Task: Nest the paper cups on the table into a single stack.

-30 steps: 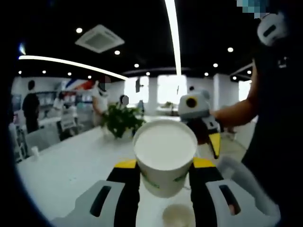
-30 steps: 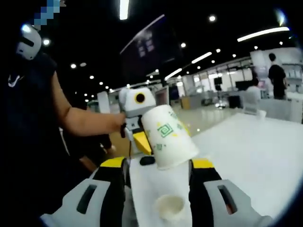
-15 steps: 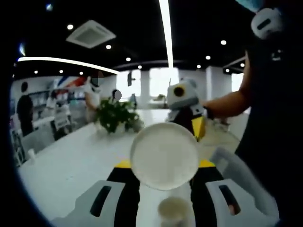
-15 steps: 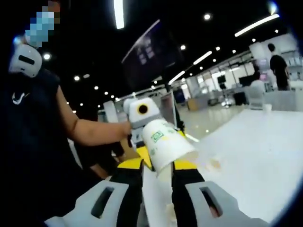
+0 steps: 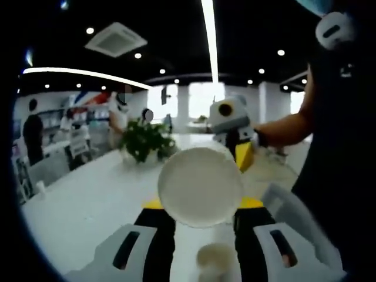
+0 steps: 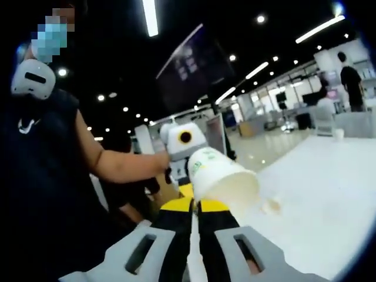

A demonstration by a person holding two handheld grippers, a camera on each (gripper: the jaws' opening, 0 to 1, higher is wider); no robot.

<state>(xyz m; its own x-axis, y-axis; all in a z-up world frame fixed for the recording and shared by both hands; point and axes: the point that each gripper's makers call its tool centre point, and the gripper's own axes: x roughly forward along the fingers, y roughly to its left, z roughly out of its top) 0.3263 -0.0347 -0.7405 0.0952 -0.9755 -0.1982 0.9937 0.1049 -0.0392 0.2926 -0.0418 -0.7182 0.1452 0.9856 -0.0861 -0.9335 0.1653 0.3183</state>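
Observation:
A white paper cup (image 5: 200, 187) with green print sits sideways between my left gripper's (image 5: 202, 202) yellow-tipped jaws, which are shut on it; its flat round end faces this camera. In the right gripper view the same cup (image 6: 223, 176) shows its narrow base toward the left gripper (image 6: 187, 176), and its mouth opens to the lower right. My right gripper (image 6: 195, 205) has its jaws drawn almost together at the cup's near rim, apparently pinching the paper wall. In the left gripper view the right gripper (image 5: 238, 154) stands just behind the cup's upper right edge.
A long white table (image 5: 88, 205) runs under both grippers and also shows in the right gripper view (image 6: 317, 194). A potted plant (image 5: 144, 141) stands farther along it. The person's arm (image 6: 117, 164) and dark torso are close by. Other people stand far off.
The right gripper's jaws have closed from wide apart to nearly touching, and it has come up to the cup. The cup in the left gripper has tipped so its flat end faces the camera.

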